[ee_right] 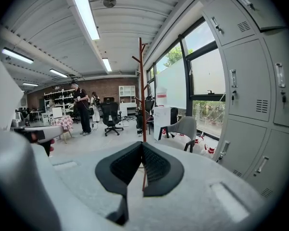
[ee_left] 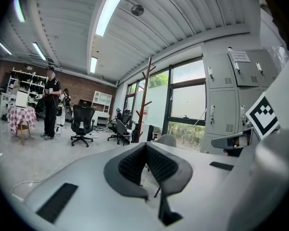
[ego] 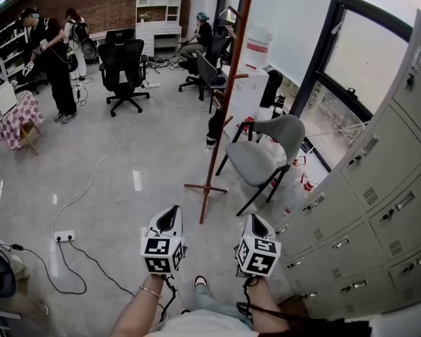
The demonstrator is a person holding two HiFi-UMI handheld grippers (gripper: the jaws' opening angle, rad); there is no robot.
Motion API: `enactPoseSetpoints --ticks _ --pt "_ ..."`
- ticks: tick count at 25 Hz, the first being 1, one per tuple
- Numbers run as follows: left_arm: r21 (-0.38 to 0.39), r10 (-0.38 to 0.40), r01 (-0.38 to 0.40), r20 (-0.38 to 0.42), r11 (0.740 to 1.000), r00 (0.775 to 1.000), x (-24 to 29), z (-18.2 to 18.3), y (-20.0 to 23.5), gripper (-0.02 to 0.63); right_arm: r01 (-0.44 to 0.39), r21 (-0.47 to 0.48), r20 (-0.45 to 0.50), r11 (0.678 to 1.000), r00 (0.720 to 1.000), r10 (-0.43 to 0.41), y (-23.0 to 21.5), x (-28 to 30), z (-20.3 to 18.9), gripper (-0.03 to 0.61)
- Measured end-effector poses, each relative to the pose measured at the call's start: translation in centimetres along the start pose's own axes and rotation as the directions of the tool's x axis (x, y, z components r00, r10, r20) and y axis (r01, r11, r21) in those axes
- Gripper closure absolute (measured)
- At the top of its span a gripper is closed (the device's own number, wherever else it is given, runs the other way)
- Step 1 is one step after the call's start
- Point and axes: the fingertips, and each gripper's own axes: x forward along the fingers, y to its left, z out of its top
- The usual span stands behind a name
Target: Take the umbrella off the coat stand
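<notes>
left gripper: jaws pressed together, nothing btwn them, well short of the stand
right gripper: same, closed & empty, aimed at the pole
coat stand: tall wooden pole on a thin cross foot, grey chair just beside it
umbrella: prob the dark slim thing hanging low, left of the pole in head view; can't tell which peg holds it
risk, jaws: going in closed would only knock it, so they need to spread first
risk, stand: sideways tug w/ the loop caught on a peg could tip the stand
risk, grip: pinching loose fabric, not shaft, may slip
</notes>
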Motion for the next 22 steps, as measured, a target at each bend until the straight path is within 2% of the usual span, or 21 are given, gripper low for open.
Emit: enactPoseSetpoints --ticks 14,22 --pt "0.013 0.038 -0.038 0.014 0.999 0.999 13.1 3.8 1.4 0.609 -0.056 -0.011 0.004 0.998 0.998 0.056 -3.5 12.7 5.9 0.574" --pt "-0.003 0.071 -0.071 0.003 0.997 0.997 18.6 4.2 2.2 0.609 -0.09 -0.016 -0.011 0.996 0.996 0.09 -5.1 18.3 7.4 0.574"
